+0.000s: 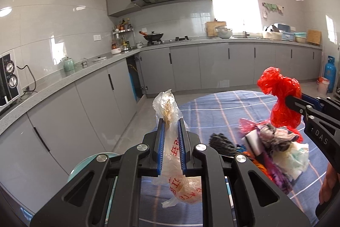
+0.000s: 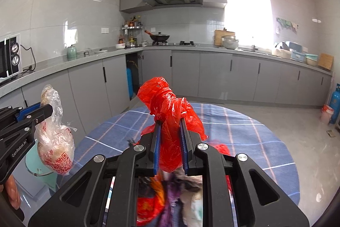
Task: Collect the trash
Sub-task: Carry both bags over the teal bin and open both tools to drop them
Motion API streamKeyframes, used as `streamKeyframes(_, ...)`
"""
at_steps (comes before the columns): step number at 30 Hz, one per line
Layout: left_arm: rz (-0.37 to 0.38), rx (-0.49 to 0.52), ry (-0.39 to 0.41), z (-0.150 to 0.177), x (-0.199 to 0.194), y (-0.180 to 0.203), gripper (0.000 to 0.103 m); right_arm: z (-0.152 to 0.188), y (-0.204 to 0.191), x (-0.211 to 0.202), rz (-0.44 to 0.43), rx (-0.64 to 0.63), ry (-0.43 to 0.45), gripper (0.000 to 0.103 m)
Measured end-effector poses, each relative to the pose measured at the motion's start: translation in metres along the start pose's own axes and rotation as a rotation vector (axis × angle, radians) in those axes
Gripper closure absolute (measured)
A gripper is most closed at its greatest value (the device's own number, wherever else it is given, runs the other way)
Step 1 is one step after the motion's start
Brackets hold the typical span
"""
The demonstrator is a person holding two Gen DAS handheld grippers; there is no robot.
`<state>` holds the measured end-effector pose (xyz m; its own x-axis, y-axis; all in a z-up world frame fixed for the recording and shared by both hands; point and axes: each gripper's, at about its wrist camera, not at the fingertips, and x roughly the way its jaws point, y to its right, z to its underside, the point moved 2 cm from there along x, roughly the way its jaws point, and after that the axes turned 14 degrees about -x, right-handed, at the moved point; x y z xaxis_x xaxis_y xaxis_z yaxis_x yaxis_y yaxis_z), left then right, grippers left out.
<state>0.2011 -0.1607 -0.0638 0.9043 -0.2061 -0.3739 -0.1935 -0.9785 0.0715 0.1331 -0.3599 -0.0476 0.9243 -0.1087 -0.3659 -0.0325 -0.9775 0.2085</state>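
- Across the left wrist view, your left gripper (image 1: 171, 120) pinches the neck of a clear plastic bag (image 1: 170, 112), its bulk hanging above the plaid-clothed table (image 1: 223, 103); your right gripper (image 1: 286, 99) clamps a red plastic bag (image 1: 278, 86)
- From the right wrist view, your right gripper (image 2: 170, 123) grips the red plastic bag (image 2: 167, 99) over the table (image 2: 244, 131); the clear plastic bag (image 2: 55, 142) hangs at left over a pale green bin (image 2: 40, 165)

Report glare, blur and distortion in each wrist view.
Left wrist view: the window is blown out white, the counter bows from fisheye curvature, the clear bag is sharp. Right wrist view: same window glare, and the trash under the red bag is smeared.
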Motion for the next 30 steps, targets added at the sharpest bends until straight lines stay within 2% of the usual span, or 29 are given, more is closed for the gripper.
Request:
streamKeyframes(11,-0.099,-0.03,0.015,-0.005,-0.004,-0.054,0.09,-0.023,-0.043,0.019,-0.083,-0.045,0.016,0.086)
streamKeyframes(18,-0.17,-0.015,0.022,-0.005,-0.005,-0.085,0.09,-0.035,-0.074,0.031,-0.139,-0.079,0.027,0.086)
streamKeyframes(30,-0.279,-0.063,0.016,-0.006,-0.002,-0.148,0.09,-0.049,-0.119,0.049,-0.227,-0.124,0.031,0.086)
